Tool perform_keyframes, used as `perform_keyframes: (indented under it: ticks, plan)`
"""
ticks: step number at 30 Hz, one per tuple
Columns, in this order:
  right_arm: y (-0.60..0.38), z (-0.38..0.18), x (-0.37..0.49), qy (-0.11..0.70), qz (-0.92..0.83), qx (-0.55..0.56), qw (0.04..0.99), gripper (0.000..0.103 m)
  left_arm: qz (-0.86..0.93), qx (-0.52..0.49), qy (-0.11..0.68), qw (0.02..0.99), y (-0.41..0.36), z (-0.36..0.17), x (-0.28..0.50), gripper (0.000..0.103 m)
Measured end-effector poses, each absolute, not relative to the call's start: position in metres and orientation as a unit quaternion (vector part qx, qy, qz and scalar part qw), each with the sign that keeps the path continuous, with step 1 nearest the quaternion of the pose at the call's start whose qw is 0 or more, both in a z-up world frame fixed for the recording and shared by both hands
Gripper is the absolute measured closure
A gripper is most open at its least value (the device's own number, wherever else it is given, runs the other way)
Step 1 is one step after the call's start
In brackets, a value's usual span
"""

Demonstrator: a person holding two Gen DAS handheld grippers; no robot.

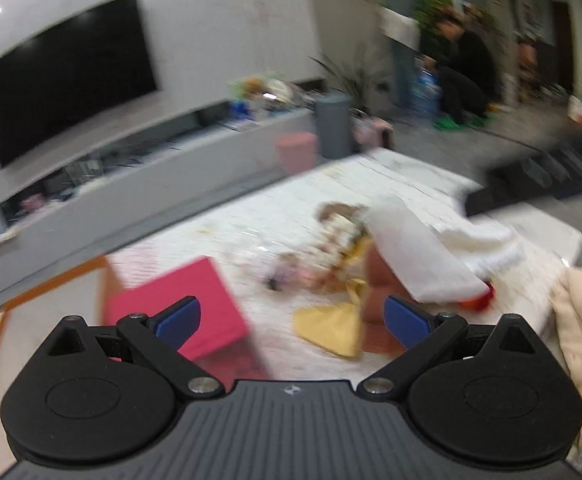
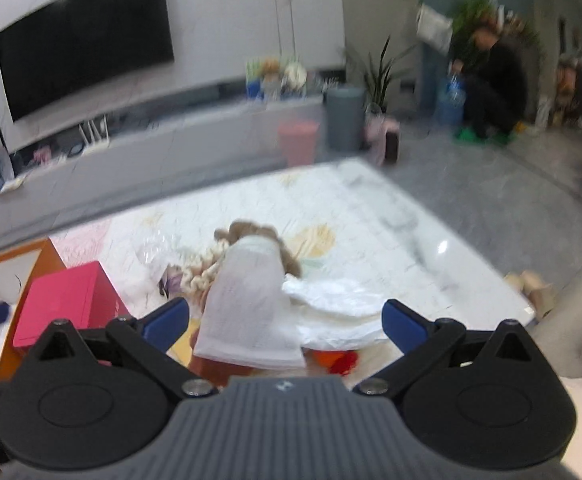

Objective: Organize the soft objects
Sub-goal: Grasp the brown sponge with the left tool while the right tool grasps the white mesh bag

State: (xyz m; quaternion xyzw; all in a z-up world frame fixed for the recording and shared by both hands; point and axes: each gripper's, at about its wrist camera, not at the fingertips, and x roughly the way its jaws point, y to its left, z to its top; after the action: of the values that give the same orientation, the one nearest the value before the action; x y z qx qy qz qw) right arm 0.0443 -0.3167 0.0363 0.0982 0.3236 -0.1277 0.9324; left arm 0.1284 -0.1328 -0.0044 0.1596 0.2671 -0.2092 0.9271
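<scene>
Both tongs, left point(image 1: 293, 320) and right point(image 2: 285, 320), gape over one pink box point(image 1: 179, 312).

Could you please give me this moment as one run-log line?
left gripper: open, empty | right gripper: open, empty | white cloth: on soft pile, ungrasped | pink box: left of pile

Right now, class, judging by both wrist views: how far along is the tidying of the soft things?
Nothing looks sorted yet. The left gripper and right gripper are open and empty. The white cloth, plush toy and yellow fabric lie heaped beside the pink box, all still to do.
</scene>
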Motion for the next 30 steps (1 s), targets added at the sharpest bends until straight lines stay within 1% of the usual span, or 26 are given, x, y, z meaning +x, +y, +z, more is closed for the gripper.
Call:
perform_keyframes:
  ticks: [8, 15, 19, 24, 27, 29, 30]
  plan:
    - [-0.319, 0.01, 0.113, 0.384, -0.147, 0.138, 0.901, 0.003, -0.286, 0.19, 0.257, 0.903, -0.161, -0.055, 0.147, 0.0]
    - [-0.307, -0.024, 0.14, 0.415, -0.139, 0.117, 0.891, 0.003, -0.35, 0.208, 0.217, 0.887, -0.169, -0.088, 0.153, 0.0]
    - [-0.315, -0.036, 0.142, 0.417, -0.149, 0.112, 0.889, 0.003, -0.347, 0.202, 0.241, 0.883, -0.177, -0.102, 0.166, 0.0]
    - [-0.325, -0.046, 0.144, 0.428, -0.144, 0.13, 0.882, 0.003, -0.358, 0.189, 0.243, 0.881, -0.181, -0.109, 0.175, 0.0]
    - [-0.328, -0.046, 0.141, 0.427, -0.14, 0.135, 0.883, 0.005, -0.364, 0.173, 0.26, 0.878, -0.182, -0.117, 0.181, 0.0]
    - [-0.33, -0.047, 0.139, 0.428, -0.136, 0.137, 0.883, 0.008, -0.373, 0.151, 0.272, 0.874, -0.18, -0.122, 0.185, 0.0]
    - [-0.331, -0.048, 0.138, 0.432, -0.135, 0.143, 0.88, 0.015, -0.381, 0.139, 0.277, 0.871, -0.178, -0.124, 0.186, 0.0]
